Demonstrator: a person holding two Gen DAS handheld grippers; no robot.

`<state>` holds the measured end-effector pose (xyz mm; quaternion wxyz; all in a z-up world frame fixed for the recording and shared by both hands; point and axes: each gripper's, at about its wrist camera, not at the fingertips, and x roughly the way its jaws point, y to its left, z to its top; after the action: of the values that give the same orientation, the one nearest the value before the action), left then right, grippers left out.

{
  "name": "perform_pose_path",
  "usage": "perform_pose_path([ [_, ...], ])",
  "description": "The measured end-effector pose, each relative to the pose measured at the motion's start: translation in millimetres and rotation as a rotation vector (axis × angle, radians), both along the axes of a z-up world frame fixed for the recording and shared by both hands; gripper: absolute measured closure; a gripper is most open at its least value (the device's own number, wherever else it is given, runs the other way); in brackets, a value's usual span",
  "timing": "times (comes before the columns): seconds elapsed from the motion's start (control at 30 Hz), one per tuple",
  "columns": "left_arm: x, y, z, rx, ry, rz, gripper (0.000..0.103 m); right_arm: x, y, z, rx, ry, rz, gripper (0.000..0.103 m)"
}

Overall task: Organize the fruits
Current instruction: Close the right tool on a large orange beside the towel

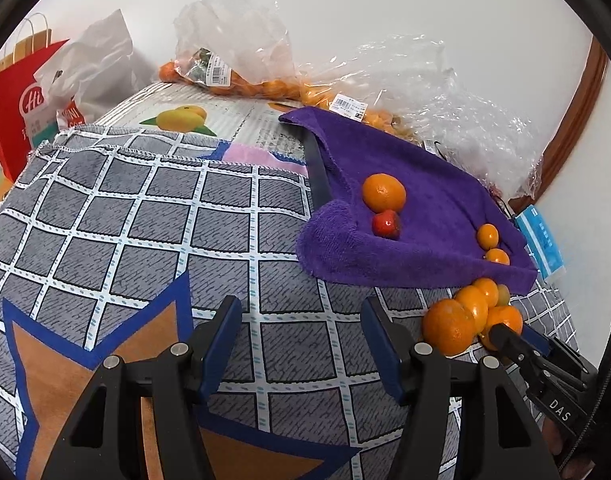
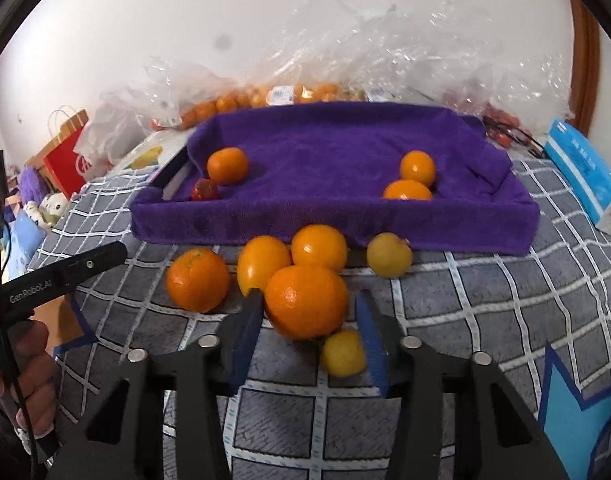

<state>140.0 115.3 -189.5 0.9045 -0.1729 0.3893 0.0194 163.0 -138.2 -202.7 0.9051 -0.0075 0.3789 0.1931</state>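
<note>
1. Big orange (image 2: pixel 305 302) sits between right gripper (image 2: pixel 307 334) fingers, spread wide, not clamped.
2. Loose fruit cluster (image 2: pixel 261 268) just beyond fingertips; four fruits already in purple-towel tray (image 2: pixel 333 216).
3. Left gripper (image 1: pixel 301 344) wide, empty.

Orange fruit (image 2: pixel 305 300), purple towel (image 2: pixel 333 144), grey checked cloth (image 1: pixel 145 216)
</note>
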Motion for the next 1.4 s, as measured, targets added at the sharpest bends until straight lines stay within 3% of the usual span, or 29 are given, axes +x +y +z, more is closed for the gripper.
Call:
perform_pose_path([
  [0.2,0.1,-2.2,0.0,0.011,0.000,-0.008,0.044,-14.7,-18.4,20.9,0.058,-0.082,-0.033,0.061],
  [0.37,1.0,-5.4,-0.4,0.021,0.006,-0.023,0.044,-21.5,-48.8,37.1,0.061,-0.135,-0.128,0.061],
  [0.67,2.8,-11.0,-1.1,0.051,0.017,-0.034,0.044,-8.5,-75.9,0.6,0.019,0.005,-0.192,0.061],
  [0.93,3.7,-8.8,-2.2,0.033,0.017,-0.034,0.044,-4.5,-57.4,-2.2,-0.084,-0.022,-0.157,0.060],
  [1.17,4.0,-8.4,-2.5,0.018,0.012,-0.045,0.040,3.1,-65.1,-6.2,-0.024,0.021,-0.155,0.060],
  [1.4,7.0,-14.5,-1.5,0.063,0.025,-0.084,0.034,3.8,-71.1,-6.4,0.032,0.031,-0.148,0.060],
])
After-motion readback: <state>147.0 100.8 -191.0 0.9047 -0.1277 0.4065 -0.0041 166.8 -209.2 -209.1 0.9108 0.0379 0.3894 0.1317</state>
